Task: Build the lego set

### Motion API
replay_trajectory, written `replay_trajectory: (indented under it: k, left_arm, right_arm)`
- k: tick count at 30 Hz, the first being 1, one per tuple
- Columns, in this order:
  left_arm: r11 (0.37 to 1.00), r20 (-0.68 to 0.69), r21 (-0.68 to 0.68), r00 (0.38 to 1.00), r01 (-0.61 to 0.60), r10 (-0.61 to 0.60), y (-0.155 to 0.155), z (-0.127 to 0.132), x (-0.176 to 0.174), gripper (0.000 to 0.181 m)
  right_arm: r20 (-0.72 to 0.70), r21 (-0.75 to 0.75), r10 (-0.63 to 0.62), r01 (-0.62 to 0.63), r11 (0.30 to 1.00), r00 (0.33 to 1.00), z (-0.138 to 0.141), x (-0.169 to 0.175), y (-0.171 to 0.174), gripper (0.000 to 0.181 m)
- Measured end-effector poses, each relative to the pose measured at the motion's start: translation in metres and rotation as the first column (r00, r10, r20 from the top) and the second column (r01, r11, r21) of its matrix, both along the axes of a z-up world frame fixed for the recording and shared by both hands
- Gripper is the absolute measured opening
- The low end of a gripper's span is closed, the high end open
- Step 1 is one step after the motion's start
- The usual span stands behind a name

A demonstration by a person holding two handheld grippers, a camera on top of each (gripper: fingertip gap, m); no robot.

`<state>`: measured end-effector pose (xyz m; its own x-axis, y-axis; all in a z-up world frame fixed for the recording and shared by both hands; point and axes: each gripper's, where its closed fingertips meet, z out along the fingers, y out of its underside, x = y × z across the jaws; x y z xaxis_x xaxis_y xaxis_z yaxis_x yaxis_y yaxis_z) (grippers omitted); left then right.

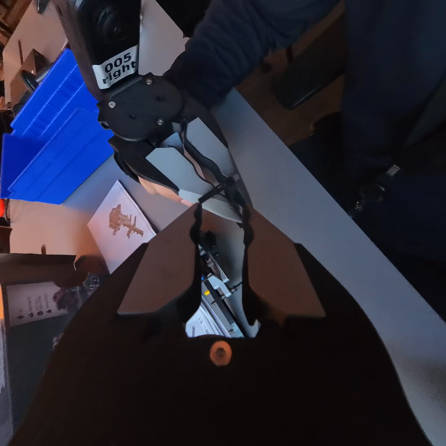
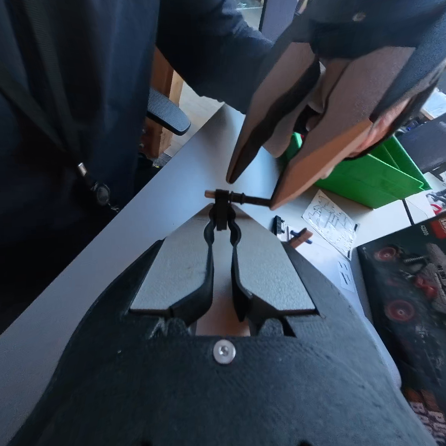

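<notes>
My right gripper (image 2: pixel 220 213) is shut on a small black connector (image 2: pixel 221 220) with a black axle (image 2: pixel 251 199) through it, held above the grey table (image 2: pixel 154 207). My left gripper (image 2: pixel 252 193) comes in from the upper right, open. One of its fingertips (image 2: pixel 274 205) touches the axle's right end. In the left wrist view my left gripper (image 1: pixel 222 208) is open just below the right gripper (image 1: pixel 224 187) and the axle (image 1: pixel 214 191). A partly built grey lego assembly (image 1: pixel 217 280) lies on the table under the left fingers.
A blue bin (image 1: pixel 48 144) and an instruction booklet (image 1: pixel 120 224) lie to the left. A green bin (image 2: pixel 362 173), a sticker sheet (image 2: pixel 330 226), loose small parts (image 2: pixel 298 237) and a dark set box (image 2: pixel 410 289) lie to the right. A person in dark clothes stands at the table edge. The tips of both grippers are at nearly the same place.
</notes>
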<state>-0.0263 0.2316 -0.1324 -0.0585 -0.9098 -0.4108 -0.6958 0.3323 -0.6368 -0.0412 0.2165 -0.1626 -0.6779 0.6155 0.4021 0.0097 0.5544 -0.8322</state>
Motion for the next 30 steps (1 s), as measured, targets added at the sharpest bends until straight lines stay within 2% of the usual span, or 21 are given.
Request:
replay_trajectory:
  k: [4,6,9,12,15,18,25,30]
  left_arm:
    - [1.0,0.036,-0.018,0.999,0.016,-0.015,0.003,0.0,-0.002,0.03]
    - [1.0,0.076,-0.017,0.997,-0.004,0.006,0.01,0.005,-0.003,0.044]
    - [0.998,0.12,-0.044,0.992,0.04,-0.034,0.009,0.012,0.003,0.044]
    - [0.987,0.099,-0.097,0.988,0.127,-0.118,-0.002,0.007,0.01,0.039]
    - [0.982,0.064,-0.122,0.988,0.147,-0.14,-0.001,-0.003,0.014,0.036]
    - [0.97,0.066,-0.151,0.981,0.19,-0.182,-0.006,-0.011,0.016,0.016]
    - [0.95,0.099,-0.22,0.974,0.219,-0.202,-0.01,-0.022,0.022,0.01]
    - [0.948,0.138,-0.22,0.969,0.23,-0.203,-0.013,-0.022,0.024,0.008]
  right_arm:
    - [0.005,0.003,-0.007,0.007,1.0,1.0,-0.001,0.0,0.003,0.005]
    - [0.006,0.016,-0.021,0.021,1.0,1.0,-0.002,-0.002,0.006,0.005]
    - [0.019,0.044,-0.015,0.014,0.999,1.0,-0.008,-0.001,0.006,0.005]
    - [0.027,0.062,-0.006,0.004,0.998,1.0,-0.012,0.0,0.003,0.005]
    - [0.019,0.063,0.008,-0.01,0.998,1.0,-0.01,0.002,-0.001,0.005]
    - [0.025,0.072,0.015,-0.017,0.997,1.0,-0.013,0.003,-0.002,0.005]
    - [0.063,0.067,0.027,-0.031,0.997,0.998,-0.022,0.004,-0.003,0.006]
    - [0.077,0.045,0.045,-0.048,0.998,0.996,-0.022,0.008,-0.006,0.006]
